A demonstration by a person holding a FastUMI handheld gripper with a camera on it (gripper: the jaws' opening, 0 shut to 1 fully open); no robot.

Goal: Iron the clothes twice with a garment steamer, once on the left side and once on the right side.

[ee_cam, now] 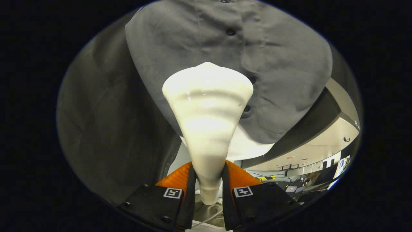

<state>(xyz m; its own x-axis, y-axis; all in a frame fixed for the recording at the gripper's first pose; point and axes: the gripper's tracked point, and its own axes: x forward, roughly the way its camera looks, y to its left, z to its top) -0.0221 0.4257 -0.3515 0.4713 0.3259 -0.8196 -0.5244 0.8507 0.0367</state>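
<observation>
Clerk: Gripper view, item one: gripper [208,180], fingers clamped on the garment steamer [207,106] handle.
Checker: Why raised?
Clerk: Apparently so its head faces the hanging grey shirt [199,35] just beyond.

The steamer [207,129] stands in the middle of the frame with its narrow neck clamped between the gripper [208,183] fingers at the bottom, its wide head before the shirt [225,58] filling the upper frame, and a desk [299,185] at lower right.
</observation>
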